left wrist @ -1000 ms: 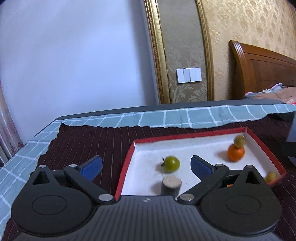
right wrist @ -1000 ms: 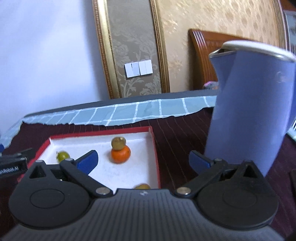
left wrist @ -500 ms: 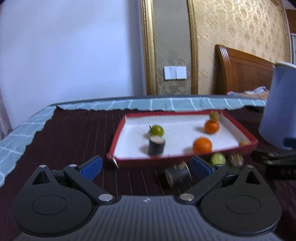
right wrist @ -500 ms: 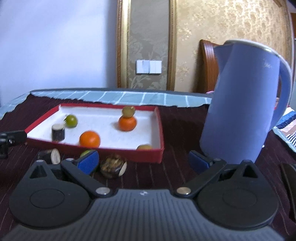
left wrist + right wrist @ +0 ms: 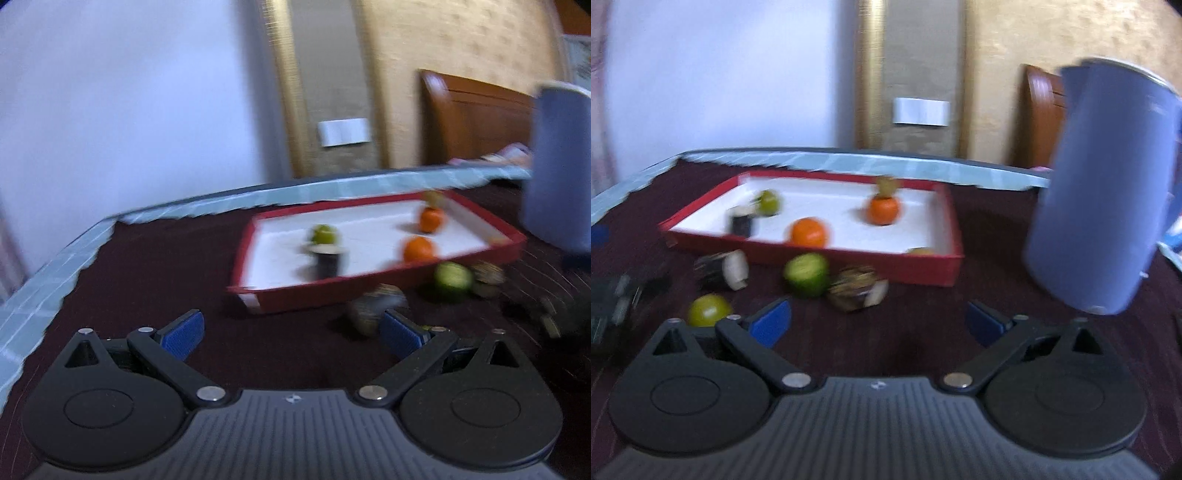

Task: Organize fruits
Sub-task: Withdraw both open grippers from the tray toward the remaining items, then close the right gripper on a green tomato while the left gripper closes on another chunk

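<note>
Both tools have been pulled back from the red tray [image 5: 812, 254] in the last second. A second ago they were held right over it; now the whole tray is seen ahead of them, and the pictures are blurred.

The left gripper [image 5: 291, 328] is wide open and nothing is held in it. The right gripper [image 5: 877, 319] is wide open too, and empty.

Two oranges [image 5: 809, 232] and a small green fruit [image 5: 768, 201] are seen inside the tray. More fruit is left outside it: a green fruit [image 5: 807, 275] just ahead of the right gripper, and another green fruit [image 5: 709, 310] by its left finger. Dark round pieces [image 5: 722, 269] lie near them. A blue jug [image 5: 1108, 206] stands ahead to the right.

So the job is not done. The next fruit is probably to be picked up from the cloth.
</note>
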Available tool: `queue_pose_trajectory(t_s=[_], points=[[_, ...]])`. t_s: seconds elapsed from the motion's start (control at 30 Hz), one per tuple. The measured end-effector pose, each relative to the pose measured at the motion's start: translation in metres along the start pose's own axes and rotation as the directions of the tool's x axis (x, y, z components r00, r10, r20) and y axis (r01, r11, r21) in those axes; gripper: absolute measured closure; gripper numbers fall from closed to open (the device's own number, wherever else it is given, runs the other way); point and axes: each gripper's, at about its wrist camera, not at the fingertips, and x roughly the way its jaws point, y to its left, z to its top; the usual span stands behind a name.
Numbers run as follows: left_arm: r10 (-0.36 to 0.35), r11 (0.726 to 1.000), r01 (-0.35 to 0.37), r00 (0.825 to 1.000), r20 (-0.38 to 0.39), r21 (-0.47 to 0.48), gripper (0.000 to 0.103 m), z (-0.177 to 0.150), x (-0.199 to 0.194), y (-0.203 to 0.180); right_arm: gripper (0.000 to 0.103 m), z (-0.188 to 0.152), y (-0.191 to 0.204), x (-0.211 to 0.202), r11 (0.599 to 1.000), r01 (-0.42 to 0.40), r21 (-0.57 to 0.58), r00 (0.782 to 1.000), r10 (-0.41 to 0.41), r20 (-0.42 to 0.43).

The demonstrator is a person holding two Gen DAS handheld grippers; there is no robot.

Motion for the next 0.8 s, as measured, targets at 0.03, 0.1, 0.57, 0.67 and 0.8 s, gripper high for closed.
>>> queue_pose_trajectory(t_s=[0.03, 0.1, 0.57, 0.67, 0.8], points=[[0.007, 0.999, -0.007, 1.000, -0.008, -0.031, 0.001, 0.001, 0.002, 0.009, 0.005, -0.002, 0.007, 0.000, 0.999, -0.035, -0.026, 0.999, 0.035, 0.000], [0.015, 0.996, -0.017, 1.000, -0.027, -0.091, 0.001, 0.002, 0.005, 0.026, 0.007, -0.003, 0.020, 0.001, 0.994, -0.091, -0.063, 0.996, 0.092, 0.004], [0.000, 0.997, -0.002, 1.000, -0.031, -0.073, 0.001, -0.004, 0.009, 0.030, 0.049, 0.006, 0.082, 0.041, 0.941, -0.303, -0.149, 0.949, 0.284, -0.138], [-0.006, 0.997, 0.004, 0.999, -0.032, -0.071, 0.001, -0.003, 0.010, 0.028, 0.073, 0.008, 0.073, 0.042, 0.933, -0.345, -0.100, 0.934, 0.331, -0.133], [-0.027, 0.999, 0.025, 0.999, -0.033, -0.044, 0.001, -0.001, 0.011, 0.017, 0.073, 0.006, 0.062, 0.039, 0.938, -0.343, -0.048, 0.934, 0.335, -0.126]])
